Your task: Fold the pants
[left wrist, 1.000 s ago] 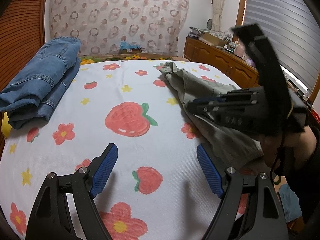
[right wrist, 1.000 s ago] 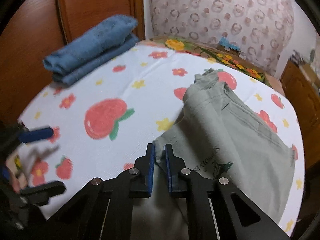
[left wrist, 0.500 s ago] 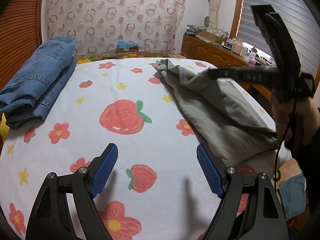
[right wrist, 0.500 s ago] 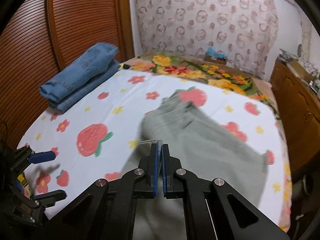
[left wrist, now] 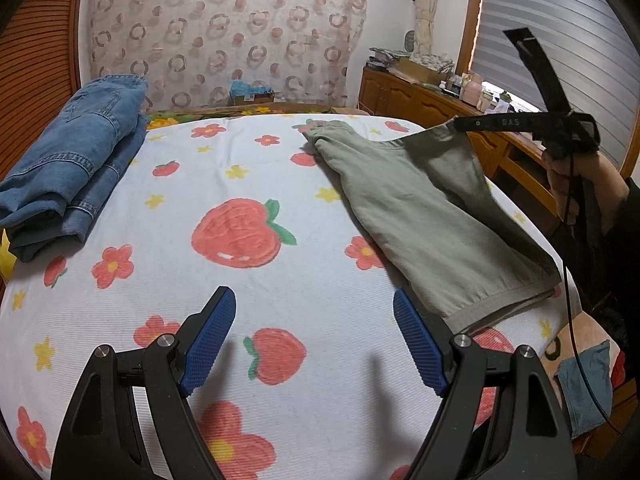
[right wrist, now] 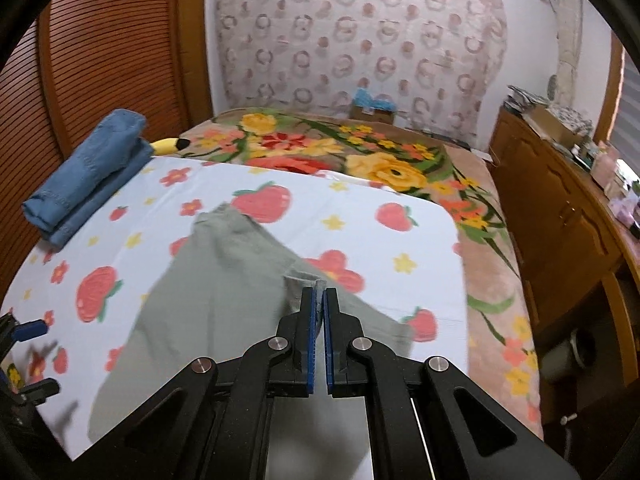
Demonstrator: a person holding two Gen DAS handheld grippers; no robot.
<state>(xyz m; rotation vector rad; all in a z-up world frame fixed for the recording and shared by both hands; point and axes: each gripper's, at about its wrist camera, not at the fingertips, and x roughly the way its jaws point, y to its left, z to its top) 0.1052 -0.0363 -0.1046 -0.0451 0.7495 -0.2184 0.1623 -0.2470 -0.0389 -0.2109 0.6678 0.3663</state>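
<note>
The right gripper [right wrist: 319, 298] was clamped on a raised corner of the grey-green pants [left wrist: 424, 216], which lay lengthwise along the strawberry sheet's [left wrist: 248, 184] right side, beside the spread, empty left gripper [left wrist: 314, 334].

A bed [left wrist: 280, 184] under a white strawberry-and-flower printed sheet carries folded blue denim jeans [left wrist: 68, 164] far left of the left claw [left wrist: 314, 336], and grey-green cotton pants [left wrist: 420, 208] ahead to its right.
</note>
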